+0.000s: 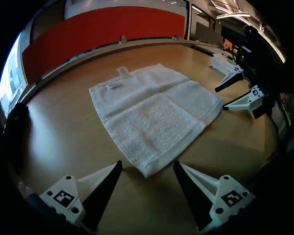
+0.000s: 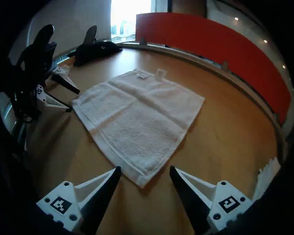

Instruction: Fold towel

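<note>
A white towel (image 1: 155, 113) lies spread flat on the wooden table (image 1: 60, 129), with a small tag (image 1: 122, 71) at its far edge. My left gripper (image 1: 147, 162) stands open, one towel corner lying just between its fingertips. In the left gripper view my right gripper (image 1: 219, 98) is at the far right, open, at the neighbouring corner. In the right gripper view the same towel (image 2: 139, 117) points a corner between the open fingertips of my right gripper (image 2: 144, 169). There the left gripper (image 2: 75, 101) is open at the towel's left corner.
A red panel (image 1: 104, 29) runs behind the table's far edge. Another white cloth (image 1: 222, 63) lies at the table's side, seen as cloth (image 2: 266, 174) in the right gripper view. A black bag (image 2: 96, 49) rests near the window end.
</note>
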